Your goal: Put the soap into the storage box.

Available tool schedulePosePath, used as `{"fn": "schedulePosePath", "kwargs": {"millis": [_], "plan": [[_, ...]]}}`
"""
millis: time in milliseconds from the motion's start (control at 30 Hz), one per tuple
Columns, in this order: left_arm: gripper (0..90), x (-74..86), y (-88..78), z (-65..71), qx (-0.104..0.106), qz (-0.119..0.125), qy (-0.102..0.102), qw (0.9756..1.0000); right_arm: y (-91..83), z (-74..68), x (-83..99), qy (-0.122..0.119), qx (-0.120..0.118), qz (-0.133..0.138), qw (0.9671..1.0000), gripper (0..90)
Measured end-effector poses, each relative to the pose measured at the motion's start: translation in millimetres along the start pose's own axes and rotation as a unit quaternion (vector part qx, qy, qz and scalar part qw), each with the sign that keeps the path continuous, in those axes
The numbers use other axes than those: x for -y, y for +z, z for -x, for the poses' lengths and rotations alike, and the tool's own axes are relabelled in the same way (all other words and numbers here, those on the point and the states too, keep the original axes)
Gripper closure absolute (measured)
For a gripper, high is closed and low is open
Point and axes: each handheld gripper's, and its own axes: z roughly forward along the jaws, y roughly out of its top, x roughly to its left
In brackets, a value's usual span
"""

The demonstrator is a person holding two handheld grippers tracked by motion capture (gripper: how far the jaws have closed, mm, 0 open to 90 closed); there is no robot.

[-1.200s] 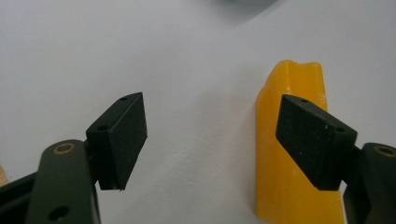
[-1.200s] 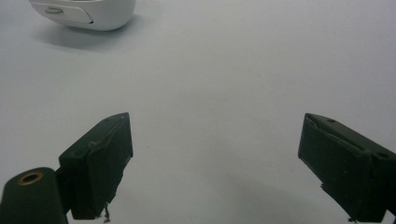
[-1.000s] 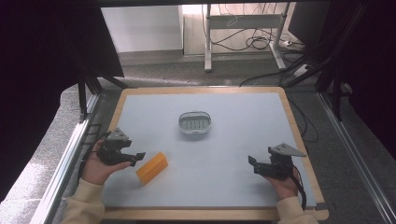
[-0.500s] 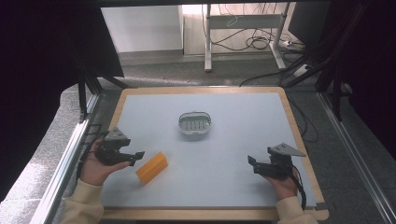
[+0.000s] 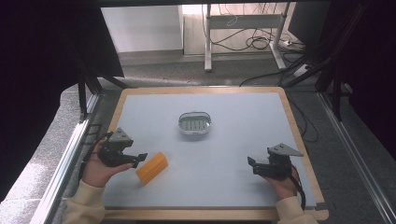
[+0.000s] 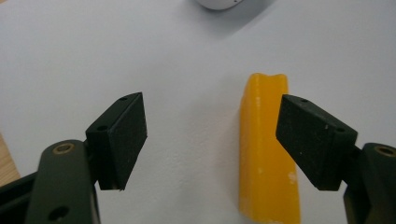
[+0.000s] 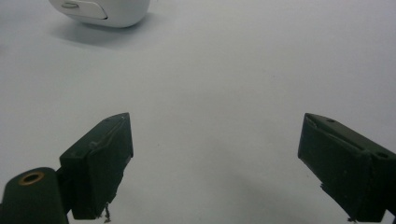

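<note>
**Left jaws line up on the soap bar; little has shifted**

High view: against the earlier pictures almost nothing has moved. The left gripper (image 5: 135,159) sits just beside the orange soap bar (image 5: 152,167) on the bench (image 5: 233,186), the soap dish (image 5: 194,124) well apart. The right gripper (image 5: 252,164) has stayed put.

Left gripper view: jaws spread wide and empty, the soap bar (image 6: 267,149) partly between them by the right-hand jaw, not yet pinched.

Right gripper view: jaws released over bare bench, the soap dish (image 7: 107,11) far ahead. The grasp looks about to begin.

The orange bar (image 6: 266,154) at lower right looks waxy and smooth, faintly scuffed. Matt black plastic fingers (image 6: 119,140) flank it. The bench (image 5: 233,140) is matt pale grey, framed in light wood.
</note>
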Motion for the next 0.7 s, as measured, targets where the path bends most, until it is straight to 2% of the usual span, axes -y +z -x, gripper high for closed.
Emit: {"fn": "schedulePosePath", "kwargs": {"millis": [100,700], "plan": [[24.2,-1.9,2.6,5.0,0.006,-0.006,0.006,0.9999,1.2,-0.6,0.5,-0.008,0.002,-0.003,1.0000,10.5],[23.8,-4.8,18.7,18.4,0.023,-0.040,0.020,0.9987,3.2,-2.3,1.3,-0.017,0.005,-0.011,0.9998,10.5]]}}
